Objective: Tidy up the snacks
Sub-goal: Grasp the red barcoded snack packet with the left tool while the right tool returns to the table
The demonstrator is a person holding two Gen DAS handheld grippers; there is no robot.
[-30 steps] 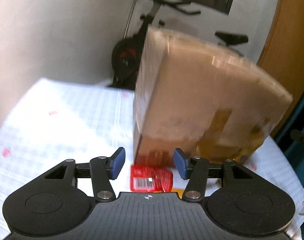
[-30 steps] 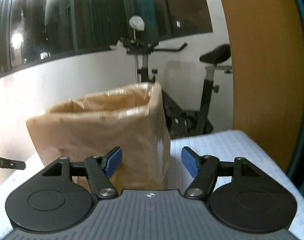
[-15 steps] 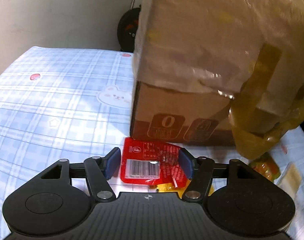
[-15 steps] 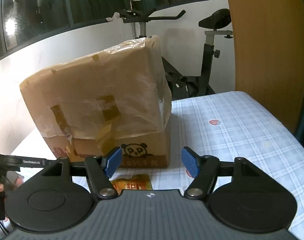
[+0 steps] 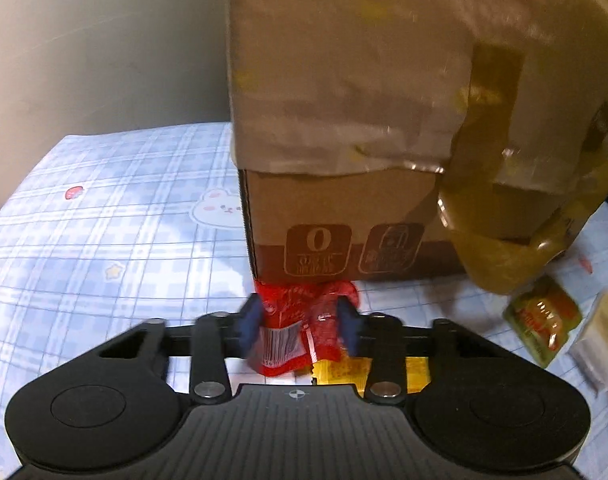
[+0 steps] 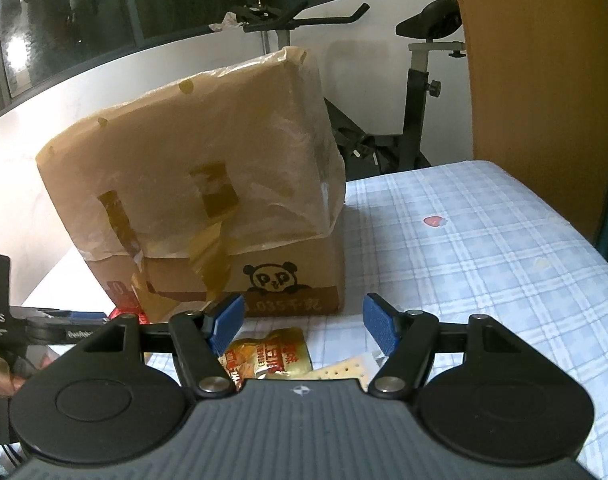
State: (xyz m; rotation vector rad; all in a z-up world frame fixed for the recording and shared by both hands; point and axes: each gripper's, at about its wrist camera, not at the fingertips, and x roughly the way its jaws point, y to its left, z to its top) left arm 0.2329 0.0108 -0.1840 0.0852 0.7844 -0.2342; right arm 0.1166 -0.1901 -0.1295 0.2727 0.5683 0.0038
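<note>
A crumpled red snack packet lies at the foot of a tall cardboard box wrapped in plastic and tape. My left gripper is closing its jaws on that packet, and both blue pads press into its sides. A yellow packet lies just under it. In the right wrist view, my right gripper stands open above a gold-and-red snack packet and a cracker pack, with nothing between its pads. The same box stands behind.
A blue checked cloth covers the table. A green-and-orange packet and a white wrapped pack lie right of the box. An exercise bike and a wooden panel stand beyond the table.
My left gripper dropped toward the table and closed from wide open onto the red packet, crumpling it. The right gripper tipped down, bringing the gold packet into view, jaws unchanged.
</note>
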